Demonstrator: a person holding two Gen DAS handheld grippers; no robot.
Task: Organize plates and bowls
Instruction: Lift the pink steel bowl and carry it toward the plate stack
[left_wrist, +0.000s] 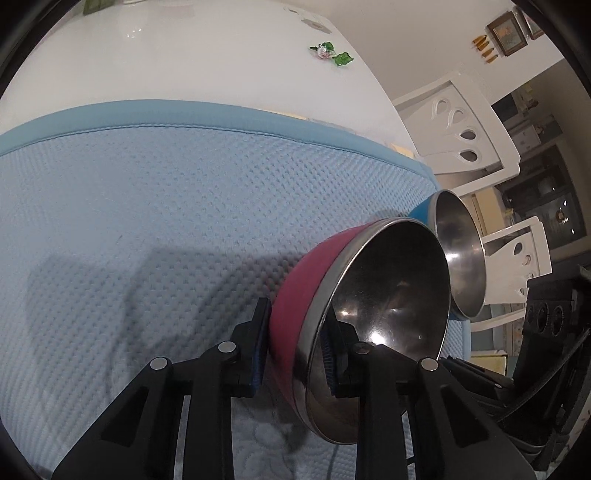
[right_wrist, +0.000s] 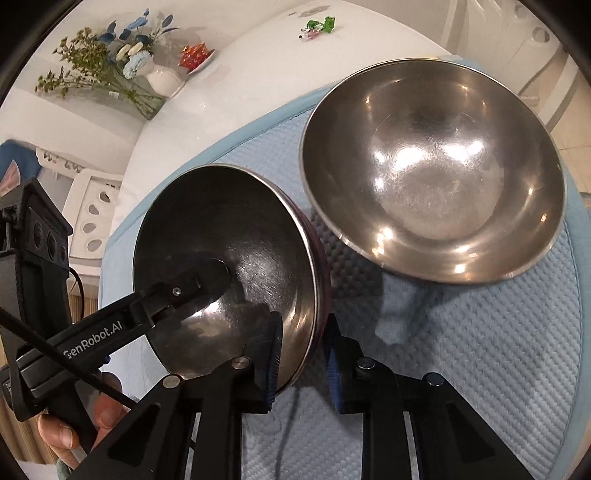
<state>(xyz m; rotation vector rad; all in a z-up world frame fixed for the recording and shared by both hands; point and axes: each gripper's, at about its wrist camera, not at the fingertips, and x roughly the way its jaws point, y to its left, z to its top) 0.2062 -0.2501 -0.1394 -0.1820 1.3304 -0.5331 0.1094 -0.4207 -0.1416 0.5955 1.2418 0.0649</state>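
A steel bowl with a magenta outside (left_wrist: 295, 280) stands tipped on its side over the light blue quilted mat (left_wrist: 147, 192). My left gripper (left_wrist: 295, 314) is shut on its near rim, one pad on the magenta wall and one inside. In the right wrist view the same bowl (right_wrist: 258, 236) shows its steel inside. My right gripper (right_wrist: 303, 325) is shut on its lower rim, left pad inside, right pad outside. One left-gripper finger (right_wrist: 207, 277) reaches into it from the left. A second steel bowl with a blue outside (left_wrist: 458, 258) (right_wrist: 436, 166) sits just beyond on the mat.
The mat (right_wrist: 498, 350) lies on a white table (left_wrist: 184, 55). A vase of flowers (right_wrist: 162, 79), a red item on a dish (right_wrist: 195, 55) and a small green and pink ornament (left_wrist: 328, 51) stand farther back. White chairs (left_wrist: 461, 129) line the table's edge. A hand (right_wrist: 74, 432) holds the left gripper.
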